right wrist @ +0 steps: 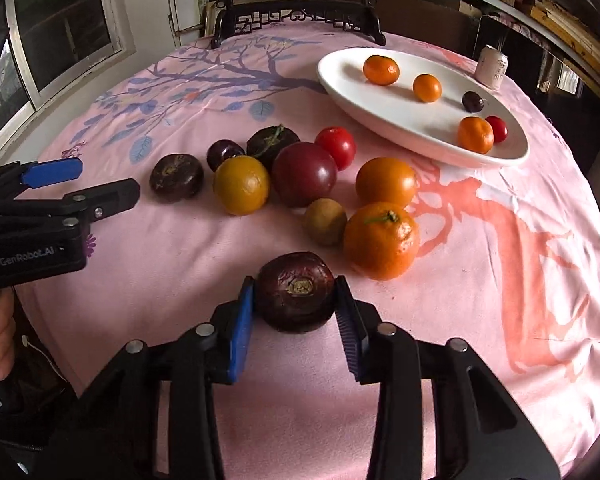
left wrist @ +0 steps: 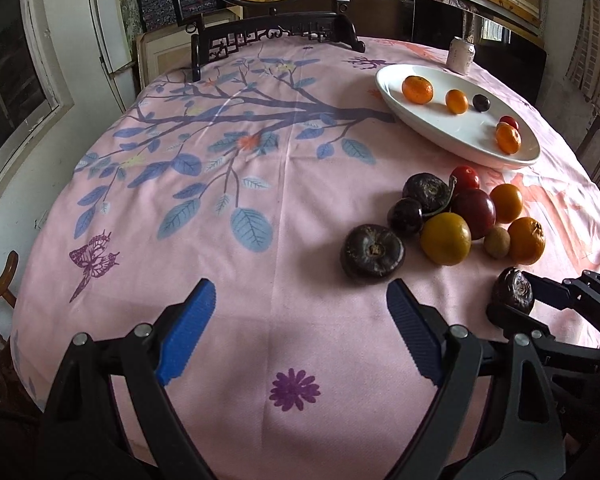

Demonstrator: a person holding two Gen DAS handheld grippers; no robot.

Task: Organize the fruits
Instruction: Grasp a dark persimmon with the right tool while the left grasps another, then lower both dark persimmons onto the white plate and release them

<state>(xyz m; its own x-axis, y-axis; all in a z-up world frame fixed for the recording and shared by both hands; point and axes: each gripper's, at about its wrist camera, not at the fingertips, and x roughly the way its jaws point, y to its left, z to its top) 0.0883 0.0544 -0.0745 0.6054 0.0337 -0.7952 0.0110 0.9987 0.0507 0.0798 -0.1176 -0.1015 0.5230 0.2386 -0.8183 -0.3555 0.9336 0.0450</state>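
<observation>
At the far left the left claw (left wrist: 300,336) hangs over a bare part of the pink flowered cloth (left wrist: 236,264) that covers the tabletop. Its two blue pads are spread wide and nothing is between them. In the right wrist view the same claw (right wrist: 100,188) enters from the left edge, with its tips near a dark flat fruit (right wrist: 176,178) but not touching it.

Going right, the loose pile of fruits lies on the cloth. After the dark flat fruit (left wrist: 372,251) come a small dark cherry (right wrist: 225,153), a second dark flat fruit with a stem (right wrist: 273,143), a yellow citrus (right wrist: 241,185), a big dark red plum (right wrist: 304,174) and a red tomato (right wrist: 336,147). Then there are a small brown fruit (right wrist: 325,221), an orange round fruit (right wrist: 386,182) and a mandarin with a green stem (right wrist: 381,240), which touches the brown fruit.

In front of this pile, the right claw (right wrist: 296,320) is pinching a dark purple flat fruit (right wrist: 296,292); both blue pads press its sides. The fruit is just beside the mandarin but apart from it. I cannot tell whether it rests on the cloth or is lifted.

Behind the pile, to the right, stands a white oval plate (right wrist: 380,120). In it lie five small fruits: two mandarins, a dark cherry, another mandarin and a small red one. A drink can (right wrist: 493,66) stands beyond the plate.
</observation>
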